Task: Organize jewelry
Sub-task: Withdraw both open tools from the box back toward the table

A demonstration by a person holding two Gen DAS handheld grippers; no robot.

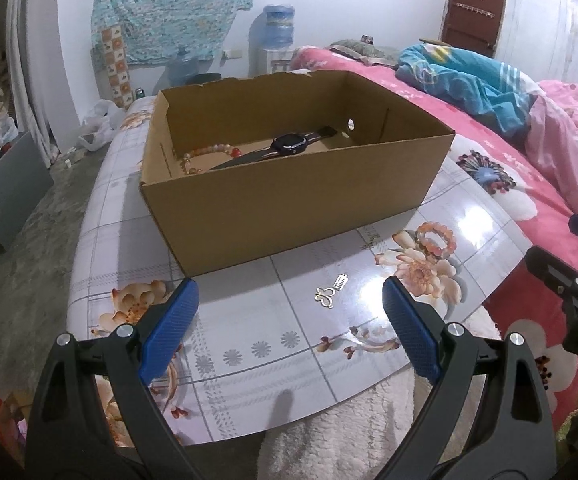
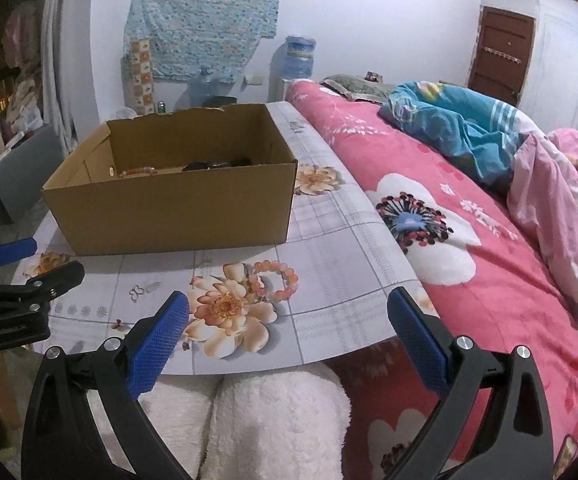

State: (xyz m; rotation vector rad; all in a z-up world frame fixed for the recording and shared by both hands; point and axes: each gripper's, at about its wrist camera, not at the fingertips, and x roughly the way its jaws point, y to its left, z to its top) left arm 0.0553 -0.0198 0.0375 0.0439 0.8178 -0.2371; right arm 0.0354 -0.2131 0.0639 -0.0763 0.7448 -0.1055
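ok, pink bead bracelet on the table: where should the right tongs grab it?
Come straight down on the bead bracelet with the right tongs, already open, one finger inside the loop, one outside. It lies flat, so only the near arc of beads offers a pinch.

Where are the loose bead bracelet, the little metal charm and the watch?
Bracelet (image 2: 275, 280), right wrist view, on its beads.
Charm (image 1: 326, 296), left wrist view, its looped part.
Watch (image 1: 288, 143), left wrist view, its face.

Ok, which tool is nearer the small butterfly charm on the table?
Left. The left tool frames the butterfly charm between open fingers; the right tool sits further right, facing the bead bracelet.
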